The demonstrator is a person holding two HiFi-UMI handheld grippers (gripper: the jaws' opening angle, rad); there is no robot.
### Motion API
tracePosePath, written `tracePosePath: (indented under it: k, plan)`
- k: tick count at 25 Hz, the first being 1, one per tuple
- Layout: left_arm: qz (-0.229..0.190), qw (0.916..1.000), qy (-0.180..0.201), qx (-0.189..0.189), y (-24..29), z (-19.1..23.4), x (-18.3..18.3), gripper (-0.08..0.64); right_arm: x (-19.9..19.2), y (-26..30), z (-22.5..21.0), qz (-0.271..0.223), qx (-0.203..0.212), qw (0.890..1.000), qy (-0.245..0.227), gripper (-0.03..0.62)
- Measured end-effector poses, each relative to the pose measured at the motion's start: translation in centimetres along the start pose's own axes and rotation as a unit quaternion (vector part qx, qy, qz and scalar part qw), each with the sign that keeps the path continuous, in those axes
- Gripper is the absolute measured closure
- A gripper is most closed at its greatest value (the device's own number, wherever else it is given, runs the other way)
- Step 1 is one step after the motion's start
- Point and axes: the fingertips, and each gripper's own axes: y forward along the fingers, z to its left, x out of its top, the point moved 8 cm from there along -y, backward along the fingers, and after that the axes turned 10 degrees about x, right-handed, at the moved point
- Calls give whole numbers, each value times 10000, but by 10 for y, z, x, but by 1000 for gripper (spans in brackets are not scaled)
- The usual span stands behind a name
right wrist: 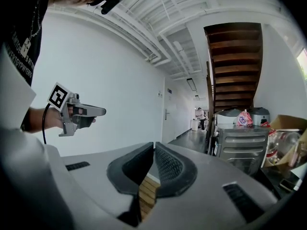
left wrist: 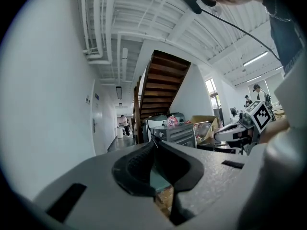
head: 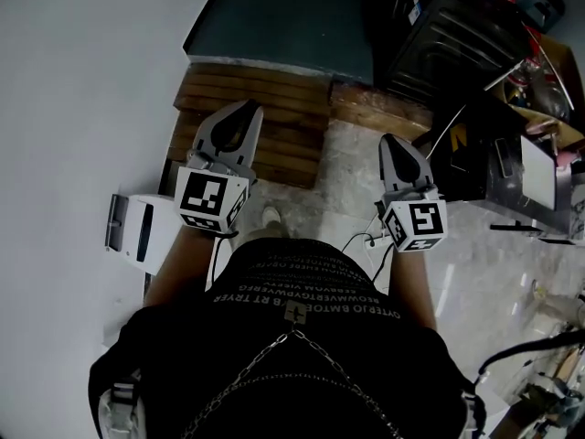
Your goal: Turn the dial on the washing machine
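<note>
No washing machine dial shows in any view. My left gripper [head: 248, 108] [left wrist: 154, 143] is held at waist height over a wooden platform [head: 274, 108], its jaws shut with nothing between them. My right gripper [head: 389, 140] [right wrist: 153, 144] hangs level with it to the right, also shut and empty. Each gripper shows in the other's view: the right gripper [left wrist: 225, 134] and the left gripper [right wrist: 98, 111], both in mid-air. Grey rounded machines [right wrist: 259, 113] stand far off under a wooden staircase [right wrist: 232, 66]; I cannot tell what they are.
A white wall [head: 82, 90] runs along the left, with a small white box [head: 137, 231] at its foot. A black appliance [head: 452, 35] and cluttered boxes [head: 539, 90] fill the right. A metal cabinet [right wrist: 242, 147] stands ahead. A person [right wrist: 199, 115] stands down the corridor.
</note>
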Motion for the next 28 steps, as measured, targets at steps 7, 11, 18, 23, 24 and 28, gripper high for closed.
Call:
tracePosePath:
  k: [7,11,18,23,24,28]
  plan:
    - [17,10000,-28,-28,37,61,-12,528,12,77,6,207,70,9998,-45,586]
    - [65,9999,-96,-80,49,98,-23,528,20,114,14,298,23,9995,-105,586]
    - [123,9995,-140,-266,77,141,-36,528,31,148,16,410,-261,9987,-164,588]
    - [194,9980,-196,-576,101,137,-45,528,23,146,3,528,-544,9971,9,588]
    - [171,9977,-163,-632,106,136,-46,528,21,147,-1,526,-590,9969,28,589]
    - [198,9974,-137,-672,133,140,-48,528,19,167,-25,485,-658,9966,110,591]
